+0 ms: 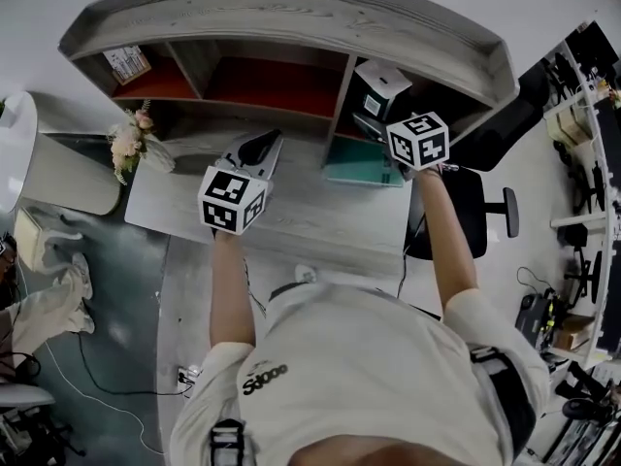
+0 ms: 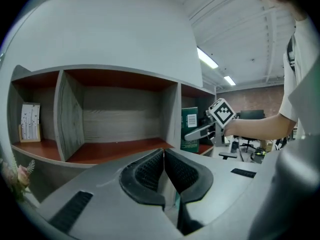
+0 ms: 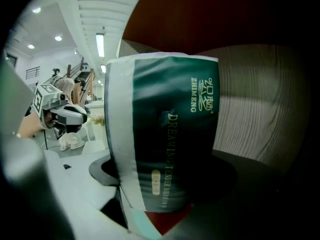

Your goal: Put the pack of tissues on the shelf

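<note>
The pack of tissues (image 3: 165,134) is dark green with a white edge and gold print. It stands upright between the jaws of my right gripper (image 3: 161,184), which is shut on it. In the head view my right gripper (image 1: 376,95) reaches into the right-hand compartment of the grey shelf (image 1: 291,13), with the pack (image 1: 370,107) at its tip. The left gripper view shows the pack (image 2: 189,129) inside that compartment, with the right gripper (image 2: 201,132) holding it. My left gripper (image 1: 259,149) hovers over the desk, shut and holding nothing (image 2: 164,170). I cannot tell whether the pack touches the red shelf floor.
A small card (image 1: 127,62) stands in the left compartment; the middle compartment (image 2: 120,129) holds nothing. A flower bunch (image 1: 132,142) sits at the desk's left end, a teal flat object (image 1: 361,169) lies under the right compartment, and a black office chair (image 1: 485,207) stands right of the desk.
</note>
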A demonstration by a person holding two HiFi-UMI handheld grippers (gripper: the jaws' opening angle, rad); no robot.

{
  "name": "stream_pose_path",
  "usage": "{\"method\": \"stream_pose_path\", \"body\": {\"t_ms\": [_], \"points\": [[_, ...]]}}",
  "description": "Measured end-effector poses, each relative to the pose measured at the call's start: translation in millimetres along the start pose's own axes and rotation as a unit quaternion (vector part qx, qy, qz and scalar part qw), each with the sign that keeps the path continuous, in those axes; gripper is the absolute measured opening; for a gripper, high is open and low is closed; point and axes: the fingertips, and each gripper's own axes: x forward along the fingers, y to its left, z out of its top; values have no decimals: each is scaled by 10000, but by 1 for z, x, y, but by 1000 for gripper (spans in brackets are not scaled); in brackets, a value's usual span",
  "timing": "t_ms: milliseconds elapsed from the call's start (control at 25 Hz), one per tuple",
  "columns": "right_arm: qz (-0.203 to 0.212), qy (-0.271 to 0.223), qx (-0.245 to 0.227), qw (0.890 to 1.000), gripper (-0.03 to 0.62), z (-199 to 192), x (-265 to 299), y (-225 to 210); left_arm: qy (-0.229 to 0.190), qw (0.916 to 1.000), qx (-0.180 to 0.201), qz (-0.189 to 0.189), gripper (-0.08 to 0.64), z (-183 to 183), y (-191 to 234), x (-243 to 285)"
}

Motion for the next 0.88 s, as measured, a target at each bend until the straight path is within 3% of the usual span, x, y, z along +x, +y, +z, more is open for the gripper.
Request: {"method": "stream_pose_path", "body": {"t_ms": [200, 440, 640, 880], "points": [[-239, -48, 293, 9993, 371, -2, 30, -20, -29, 9998, 43, -179, 20, 0, 24, 13], [-305, 114, 287, 9991, 371, -17, 49, -27, -12, 9996, -43, -285, 20, -5, 40, 26], [-288, 123, 452, 9985, 371, -20, 53, -27, 42, 9995, -97, -300, 20, -7, 39, 29], [-561, -89, 452, 9974, 371, -17, 30, -27, 17, 9995, -63, -295, 20, -4, 23, 16]]}}
